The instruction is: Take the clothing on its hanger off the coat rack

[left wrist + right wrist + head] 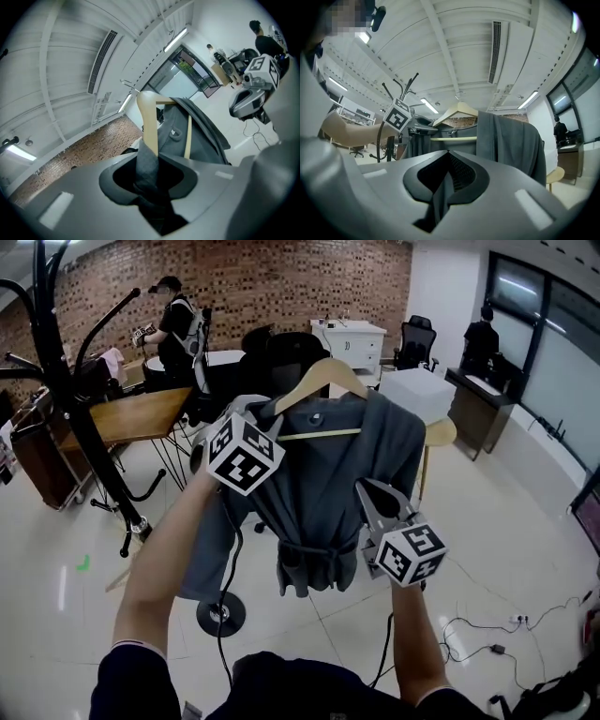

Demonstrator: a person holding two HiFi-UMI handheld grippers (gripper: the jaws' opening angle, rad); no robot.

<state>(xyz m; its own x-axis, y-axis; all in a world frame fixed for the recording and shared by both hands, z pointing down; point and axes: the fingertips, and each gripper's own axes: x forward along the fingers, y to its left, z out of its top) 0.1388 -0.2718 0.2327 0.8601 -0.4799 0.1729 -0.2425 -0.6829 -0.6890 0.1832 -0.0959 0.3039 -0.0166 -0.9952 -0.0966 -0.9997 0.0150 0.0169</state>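
On my left the black coat rack (58, 381) stands with bare arms, well apart from the load, so I judge the lifting-off itself done. My left gripper (270, 418) has its fingers clamped on the left shoulder of the wooden hanger (323, 376), with a fold of the grey garment (319, 484) pinched in along with it. The hanger's hook (127, 85) catches on nothing. The garment hangs in mid-air in front of me, draped on the hanger. My right gripper (375, 495) sits lower, fingers closed on a fold of the garment's right side. What is left, I think, is only to carry it clear and set it down; I see no obvious place for it.

Below is a pale, glossy tiled floor (309, 615). Across the room from the left are a wooden table (141, 413), a person (173, 324) behind it, a brick wall (281, 277), a white cabinet (352, 334), a second person (481, 334) by the dark windows (562, 343), and loose cables (487, 638) on the floor.
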